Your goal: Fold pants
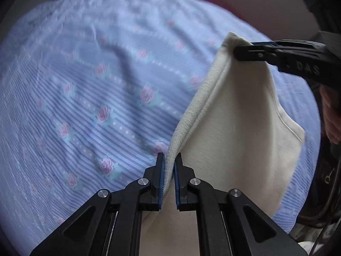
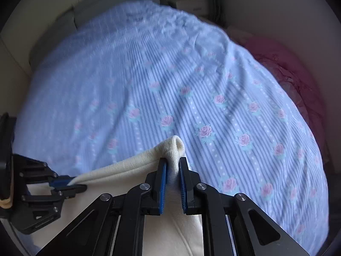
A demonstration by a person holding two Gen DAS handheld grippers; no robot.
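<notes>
The cream pants [image 1: 234, 117] hang above the bed, held up by their ribbed waistband at two corners. My left gripper [image 1: 169, 162] is shut on one end of the waistband, the cloth pinched between its blue pads. In the left wrist view my right gripper [image 1: 242, 51] clamps the far corner at the upper right. The right wrist view shows my right gripper [image 2: 172, 162] shut on a bunched fold of the pants [image 2: 127, 170], with my left gripper [image 2: 70, 183] at the left gripping the same band. The legs below the band are mostly hidden.
A blue striped bedsheet with pink roses [image 1: 96, 85] covers the bed under both grippers. A pink crumpled cloth [image 2: 287, 74] lies at its far right edge. A hand [image 1: 332, 117] holds the right gripper. Boxes and a wall [image 2: 191, 4] stand beyond the bed.
</notes>
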